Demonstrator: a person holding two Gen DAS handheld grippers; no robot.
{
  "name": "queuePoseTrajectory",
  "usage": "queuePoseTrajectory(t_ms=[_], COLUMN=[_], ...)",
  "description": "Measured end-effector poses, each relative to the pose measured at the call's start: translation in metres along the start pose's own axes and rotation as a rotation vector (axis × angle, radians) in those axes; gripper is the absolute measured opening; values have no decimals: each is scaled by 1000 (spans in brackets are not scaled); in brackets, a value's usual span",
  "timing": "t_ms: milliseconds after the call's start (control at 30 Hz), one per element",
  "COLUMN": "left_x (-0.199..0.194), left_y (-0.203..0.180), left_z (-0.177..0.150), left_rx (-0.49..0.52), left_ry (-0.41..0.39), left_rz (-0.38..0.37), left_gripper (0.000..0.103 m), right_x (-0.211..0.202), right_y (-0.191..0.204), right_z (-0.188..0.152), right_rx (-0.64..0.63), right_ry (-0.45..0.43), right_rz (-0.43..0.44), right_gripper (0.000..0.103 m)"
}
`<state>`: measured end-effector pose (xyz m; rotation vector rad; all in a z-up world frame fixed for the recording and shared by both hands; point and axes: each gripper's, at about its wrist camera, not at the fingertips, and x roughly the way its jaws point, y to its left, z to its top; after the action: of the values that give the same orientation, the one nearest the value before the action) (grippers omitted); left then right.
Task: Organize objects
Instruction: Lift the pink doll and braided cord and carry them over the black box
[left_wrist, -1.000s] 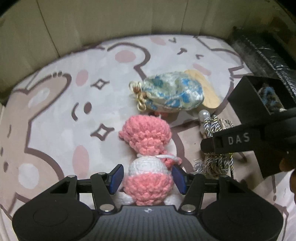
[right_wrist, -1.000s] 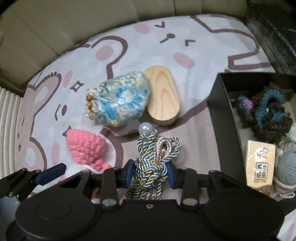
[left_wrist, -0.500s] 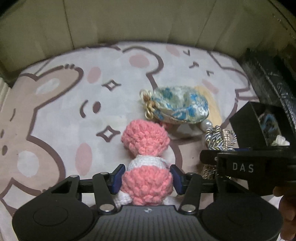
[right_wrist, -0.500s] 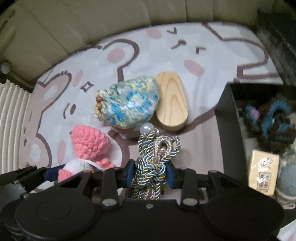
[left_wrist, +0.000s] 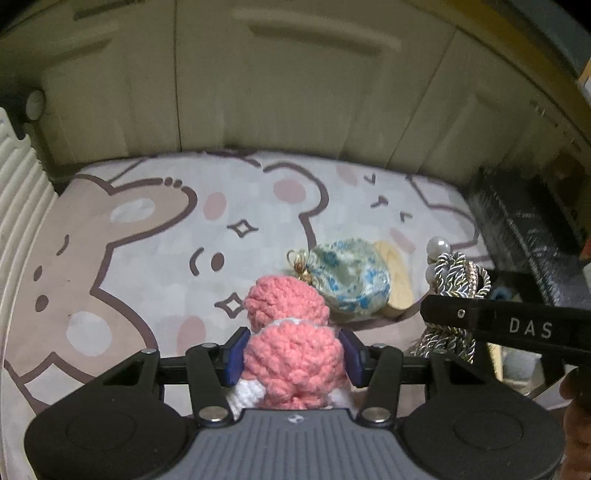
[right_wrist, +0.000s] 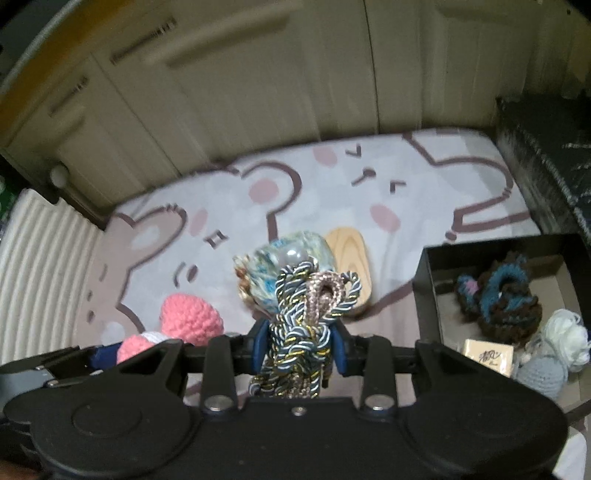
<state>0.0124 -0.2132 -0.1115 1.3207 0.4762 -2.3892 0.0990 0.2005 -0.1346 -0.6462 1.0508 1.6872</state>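
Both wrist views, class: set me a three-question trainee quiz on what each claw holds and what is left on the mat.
1. True or false: the left claw is shut on the pink crochet toy.
2. What does the right claw grip?
A. the wooden piece
B. the braided cord knot
C. the brocade pouch
3. Fill in: the brocade pouch lies on the cartoon mat, against the ____ piece.

Key: 1 true. 2 B, the braided cord knot. 3 wooden.
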Motion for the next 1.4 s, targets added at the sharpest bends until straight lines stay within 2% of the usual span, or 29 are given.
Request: queuePoseTrajectory(t_ms=[433,800,1100,1400], left_x=[-51,-75,-85,-78], left_y=[-6,-17,-42,-82], left_z=[-5,-6,-8,-8], left_rx=[-6,9,25,59], left_ry=[-128,-199,-250,-253], left_rz=[-25,-31,-76,-166], left_gripper=[52,52,52,52], right_x=[-40,-73,-93,-105], right_y=[7,-3,-30,-74], right_z=[-2,0,1,4], right_rx=[-31,-61,-60,-15], right_ry=[-105,-193,-245,-279], right_rz=[35,31,8,-55], right_gripper=[36,36,36,36])
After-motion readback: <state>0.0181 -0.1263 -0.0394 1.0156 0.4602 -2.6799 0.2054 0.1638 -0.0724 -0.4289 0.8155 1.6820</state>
